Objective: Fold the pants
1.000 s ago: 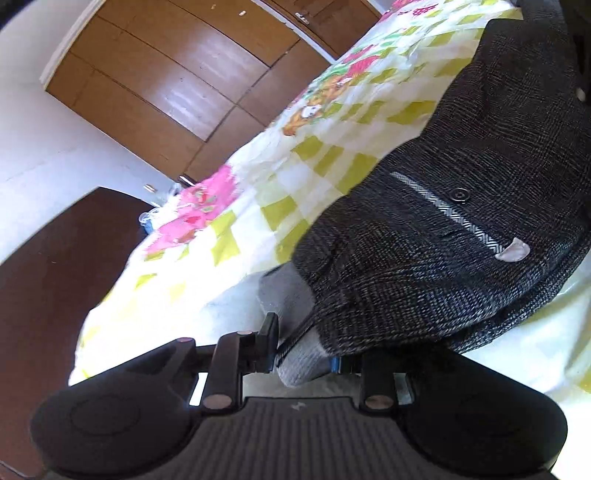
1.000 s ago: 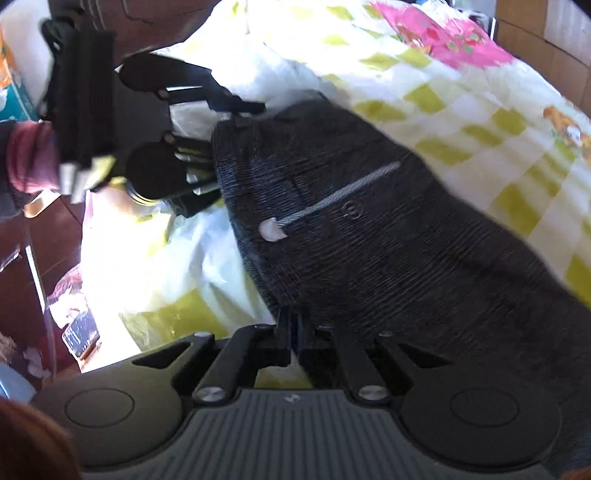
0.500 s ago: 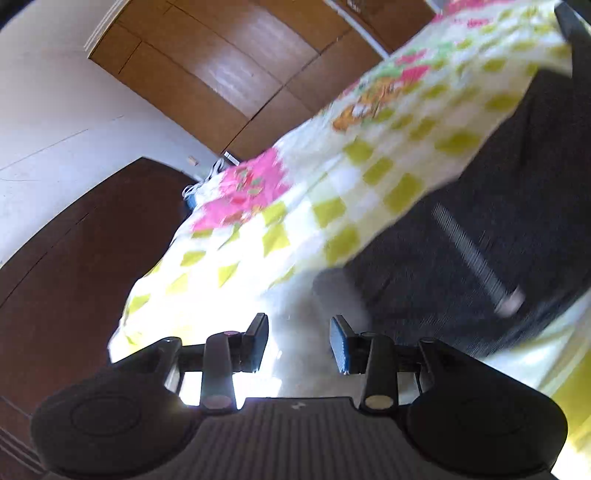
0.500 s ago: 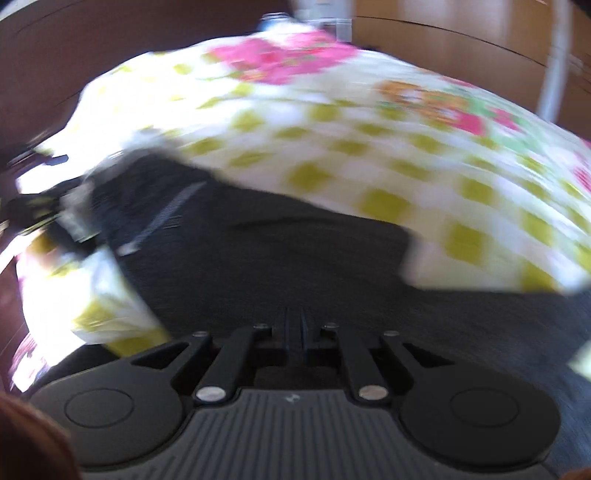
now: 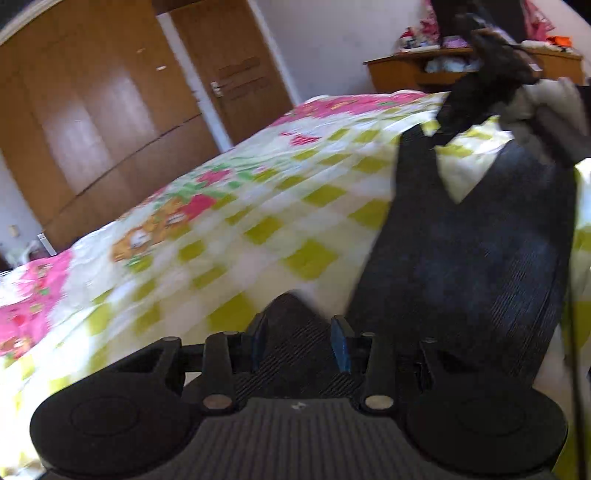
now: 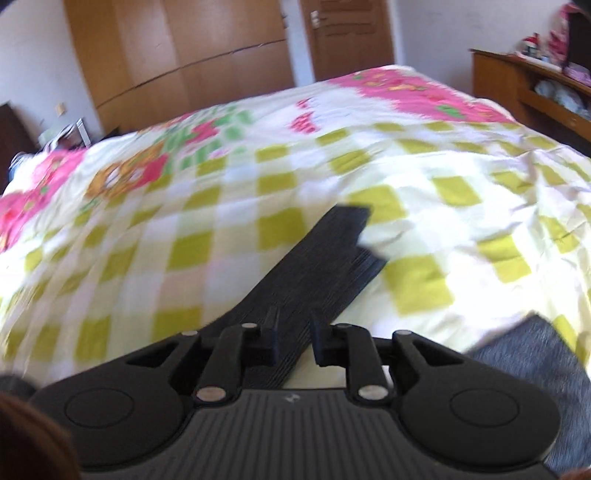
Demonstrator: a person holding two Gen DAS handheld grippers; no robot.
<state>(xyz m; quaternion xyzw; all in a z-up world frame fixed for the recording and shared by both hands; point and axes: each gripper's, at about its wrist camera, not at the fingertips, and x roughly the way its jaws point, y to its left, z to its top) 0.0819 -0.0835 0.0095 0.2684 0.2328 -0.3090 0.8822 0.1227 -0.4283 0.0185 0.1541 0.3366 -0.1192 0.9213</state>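
Observation:
Dark grey checked pants (image 5: 461, 258) lie on the chequered yellow, white and pink bedspread (image 5: 221, 236), their legs spreading away toward the far right. My left gripper (image 5: 297, 341) is open low over a fold of the dark cloth, which shows between its blue pads (image 5: 340, 343) without being pinched. In the right wrist view one pant leg (image 6: 332, 258) runs as a dark strip from the bed's middle down to my right gripper (image 6: 295, 341). Its jaws are opening, with the leg cloth lying loose between them. Another part of the pants (image 6: 528, 358) shows at the lower right.
Wooden wardrobe doors (image 5: 92, 110) and a room door (image 6: 347, 33) stand behind the bed. A wooden shelf unit (image 6: 528, 85) with clutter is at the far right. A dark blurred shape with a pale sleeve (image 5: 546, 96) hangs at the upper right of the left wrist view.
The left gripper let go of the waistband and swung along the bed to another part of the pants. The right gripper swept from the waist to a leg, and its shut jaws parted.

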